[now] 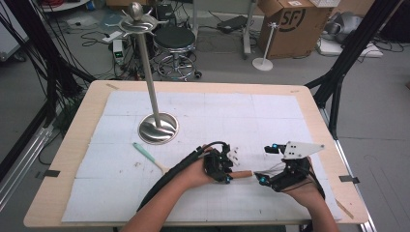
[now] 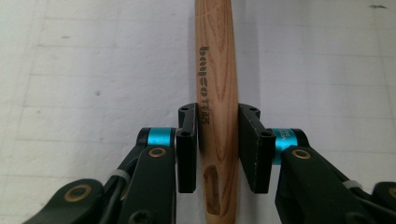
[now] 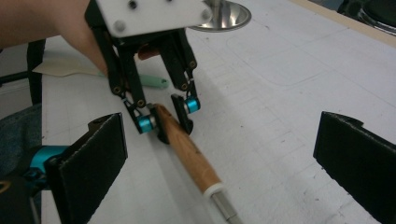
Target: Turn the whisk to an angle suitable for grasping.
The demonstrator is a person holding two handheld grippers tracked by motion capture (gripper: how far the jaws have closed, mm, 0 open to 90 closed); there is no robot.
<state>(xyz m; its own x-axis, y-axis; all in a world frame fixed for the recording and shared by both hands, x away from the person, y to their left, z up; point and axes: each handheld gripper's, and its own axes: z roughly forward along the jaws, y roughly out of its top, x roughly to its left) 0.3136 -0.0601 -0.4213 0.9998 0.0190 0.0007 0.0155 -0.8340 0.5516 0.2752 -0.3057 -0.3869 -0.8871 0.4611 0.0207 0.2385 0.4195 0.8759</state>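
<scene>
A utensil with a wooden handle (image 1: 241, 174) lies on the white mat near the table's front. My left gripper (image 1: 226, 173) is shut on that handle (image 2: 217, 70), one pad against each side just above the hanging slot. In the right gripper view the left gripper (image 3: 170, 126) holds the handle (image 3: 187, 154), which ends in a white ring and a metal shaft running toward the camera. The utensil's head is hidden. My right gripper (image 1: 267, 163) stands open just right of the handle, its jaws (image 3: 222, 126) spread wide with the shaft end low between them, untouched.
A steel stand with a round base (image 1: 158, 128) and a tall pole rises at the mat's left middle. A green-handled spatula (image 1: 147, 154) lies in front of it, left of my left hand. The white mat (image 1: 251, 116) covers most of the wooden table.
</scene>
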